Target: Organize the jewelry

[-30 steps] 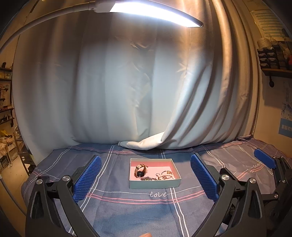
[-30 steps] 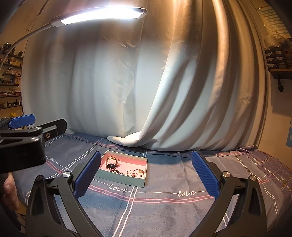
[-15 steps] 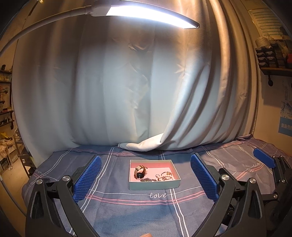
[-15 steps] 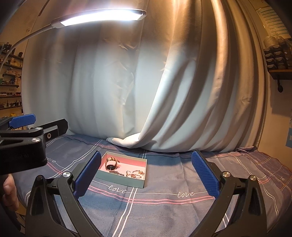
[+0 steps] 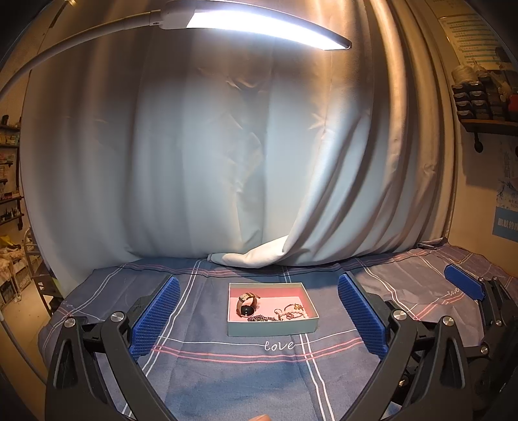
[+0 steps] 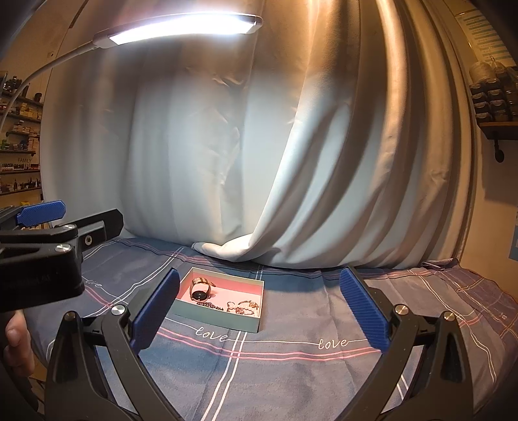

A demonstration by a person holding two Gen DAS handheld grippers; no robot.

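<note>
Two hand-held grippers hover above the bed, both spread wide with nothing between their ribbed blue pads: the left gripper (image 5: 259, 314) frames the box squarely, and the right gripper (image 6: 259, 307) sits off to its right, so the box lies by its left pad.

One shallow teal cardboard box with a pink lining (image 5: 272, 329) rests on the blue plaid bedsheet (image 5: 226, 382), and all the jewelry in view lies inside it. I count one rose-gold wristwatch with a dark dial (image 5: 246, 304) at the left, one dark beaded chain (image 5: 260, 319) along the near wall, and a tangle of gold and pearl pieces (image 5: 293, 310) at the right, too small to number.

This layout fits either a sorted box or one awaiting sorting. Any pick, I judge, wants narrowed jaws lowered straight down, taking the watch by its strap, clear of the chain.

One white curtain (image 5: 226, 162) hangs behind, under one lamp (image 5: 259, 26).
</note>
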